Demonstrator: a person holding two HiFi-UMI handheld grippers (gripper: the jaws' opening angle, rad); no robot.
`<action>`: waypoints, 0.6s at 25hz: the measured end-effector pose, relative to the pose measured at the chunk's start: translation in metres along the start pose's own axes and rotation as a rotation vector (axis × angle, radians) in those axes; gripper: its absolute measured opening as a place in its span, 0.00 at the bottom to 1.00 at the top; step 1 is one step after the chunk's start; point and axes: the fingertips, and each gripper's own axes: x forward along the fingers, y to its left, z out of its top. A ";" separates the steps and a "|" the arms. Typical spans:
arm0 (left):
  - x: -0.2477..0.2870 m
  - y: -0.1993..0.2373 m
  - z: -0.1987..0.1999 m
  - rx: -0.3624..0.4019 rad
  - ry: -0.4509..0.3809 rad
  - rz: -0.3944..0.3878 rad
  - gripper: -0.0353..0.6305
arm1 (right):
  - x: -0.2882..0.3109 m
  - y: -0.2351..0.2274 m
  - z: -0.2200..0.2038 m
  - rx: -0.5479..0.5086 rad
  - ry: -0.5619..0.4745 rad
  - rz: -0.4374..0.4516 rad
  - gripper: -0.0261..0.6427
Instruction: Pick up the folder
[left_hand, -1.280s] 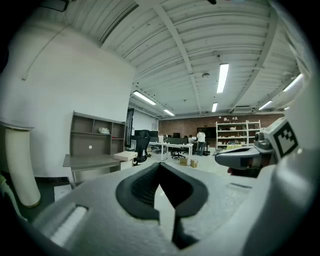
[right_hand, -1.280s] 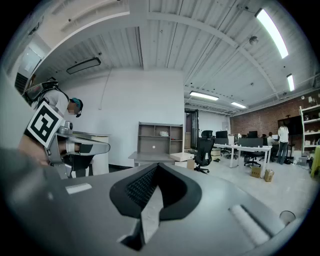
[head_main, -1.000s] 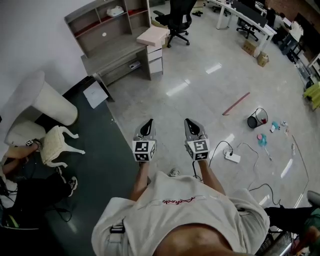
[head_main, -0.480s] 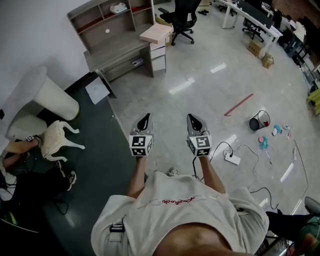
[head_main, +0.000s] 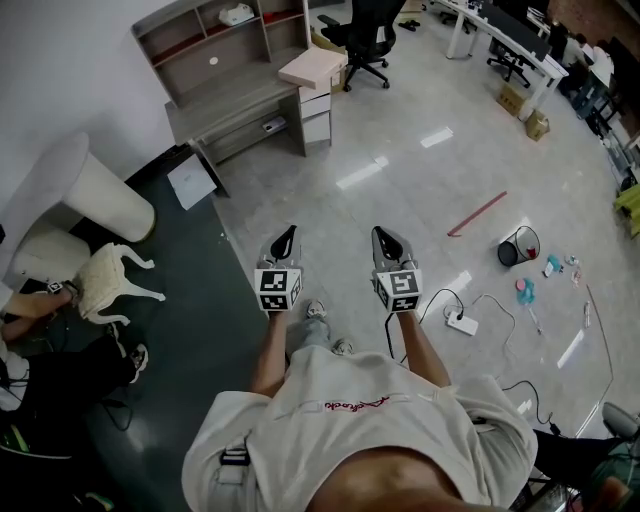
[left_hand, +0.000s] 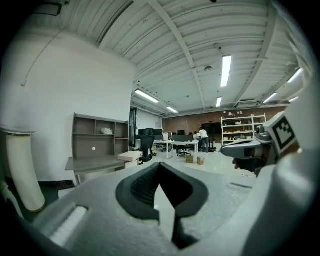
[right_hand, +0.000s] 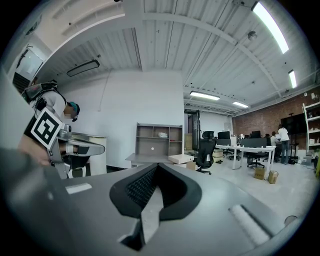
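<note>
Well across the glossy floor (head_main: 400, 190) from you, what looks like the folder (head_main: 308, 68), a thick, flat, pale pink slab, lies atop the white drawers (head_main: 314, 110) at the end of the grey desk (head_main: 225, 105). Your left gripper (head_main: 288, 234) and right gripper (head_main: 381, 234) are held side by side, jaws closed on nothing.

Head cam steeply down on left gripper (head_main: 287, 233), right gripper (head_main: 384, 234); gripper cams fwd, level; shared: far shelf desk (head_main: 235, 105).
</note>
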 end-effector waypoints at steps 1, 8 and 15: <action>0.004 0.003 0.000 -0.001 -0.001 0.001 0.05 | 0.005 -0.002 0.000 -0.001 -0.002 -0.001 0.05; 0.053 0.021 0.003 0.006 0.001 -0.015 0.05 | 0.051 -0.025 0.004 -0.016 0.000 -0.008 0.05; 0.123 0.069 0.014 -0.011 -0.001 -0.033 0.05 | 0.127 -0.056 0.011 -0.003 -0.003 -0.037 0.05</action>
